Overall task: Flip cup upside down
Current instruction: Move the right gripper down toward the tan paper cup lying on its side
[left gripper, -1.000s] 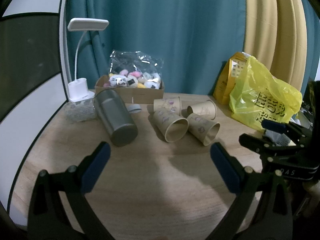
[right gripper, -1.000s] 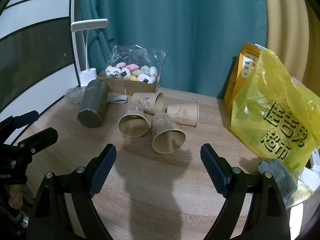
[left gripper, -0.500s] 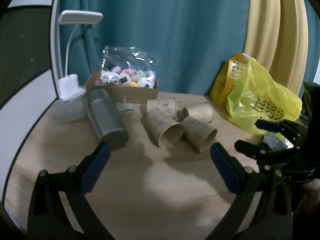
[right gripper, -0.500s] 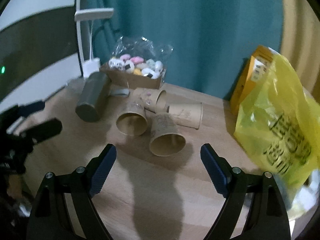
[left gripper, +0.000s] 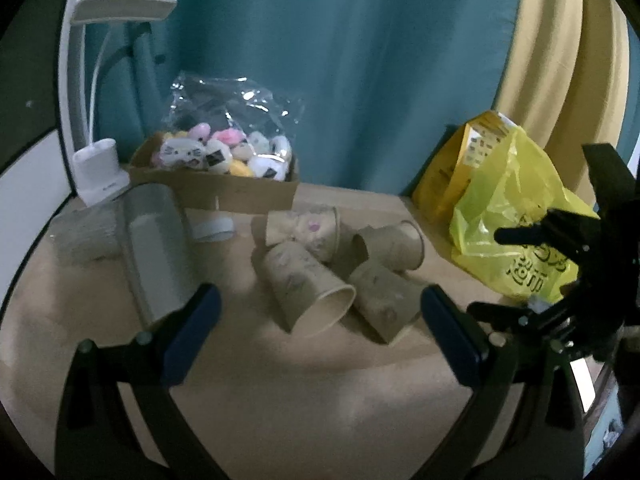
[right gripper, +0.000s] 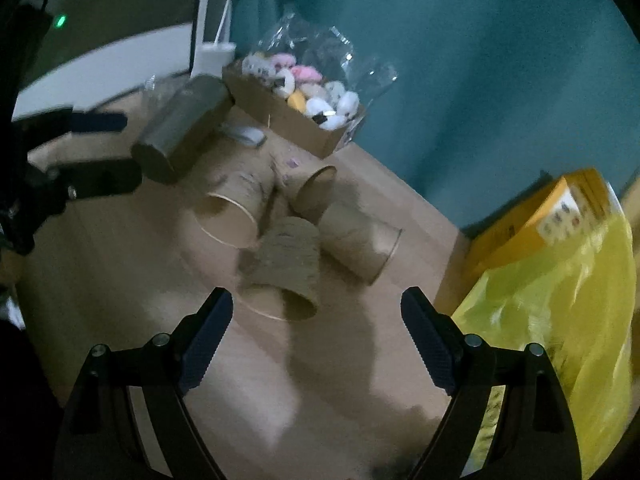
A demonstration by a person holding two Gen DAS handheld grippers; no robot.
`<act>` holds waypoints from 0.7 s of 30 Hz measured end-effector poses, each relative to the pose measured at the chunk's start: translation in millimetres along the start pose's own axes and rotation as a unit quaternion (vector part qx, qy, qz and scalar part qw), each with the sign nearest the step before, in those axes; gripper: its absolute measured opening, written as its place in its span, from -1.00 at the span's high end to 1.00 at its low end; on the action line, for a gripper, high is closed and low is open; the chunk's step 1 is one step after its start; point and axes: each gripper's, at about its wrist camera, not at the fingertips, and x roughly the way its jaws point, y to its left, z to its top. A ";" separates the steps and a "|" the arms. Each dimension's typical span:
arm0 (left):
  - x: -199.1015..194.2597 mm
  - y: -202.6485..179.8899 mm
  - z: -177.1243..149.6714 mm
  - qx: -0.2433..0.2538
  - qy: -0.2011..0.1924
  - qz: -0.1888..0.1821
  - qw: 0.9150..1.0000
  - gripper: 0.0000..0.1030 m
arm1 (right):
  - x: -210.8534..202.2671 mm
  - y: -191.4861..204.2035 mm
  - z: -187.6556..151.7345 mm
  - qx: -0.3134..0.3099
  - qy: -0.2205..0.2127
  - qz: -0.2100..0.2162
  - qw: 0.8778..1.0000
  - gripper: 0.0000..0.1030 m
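Several brown paper cups lie on their sides in a cluster on the wooden table. In the left wrist view the nearest cup (left gripper: 308, 284) has its mouth toward me. In the right wrist view the nearest cup (right gripper: 286, 272) lies just beyond my fingertips. My left gripper (left gripper: 320, 320) is open and empty, short of the cluster. My right gripper (right gripper: 316, 320) is open and empty, tilted, and close to the nearest cup. Each gripper shows in the other's view: the right one (left gripper: 560, 280) and the left one (right gripper: 80, 160).
A grey metal tumbler (left gripper: 156, 256) lies on its side left of the cups. A cardboard box of plush toys (left gripper: 216, 176) and a white desk lamp (left gripper: 100, 172) stand at the back. A yellow plastic bag (left gripper: 516, 216) and yellow carton (right gripper: 536, 216) sit on the right.
Both grippers have moved forward toward the cups. The right gripper has rolled to a tilt and come close over the nearest cup. Both stay open.
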 end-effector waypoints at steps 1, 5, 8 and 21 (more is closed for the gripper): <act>4.4 -0.9 2.2 -0.001 0.002 0.001 1.000 -0.96 | 3.8 -3.3 2.9 -0.014 0.005 0.001 1.000 -0.72; 23.9 -3.7 10.5 -0.010 0.010 0.000 1.000 -0.96 | 27.7 -20.9 15.2 -0.075 0.032 0.007 0.997 -0.72; 36.6 -6.1 16.8 -0.016 0.012 0.002 1.000 -0.96 | 50.6 -32.7 24.7 -0.109 0.056 0.024 0.992 -0.72; 82.3 14.6 21.2 -0.047 0.029 0.041 0.998 -0.96 | 140.6 -43.5 60.8 -0.257 0.118 0.066 0.957 -0.72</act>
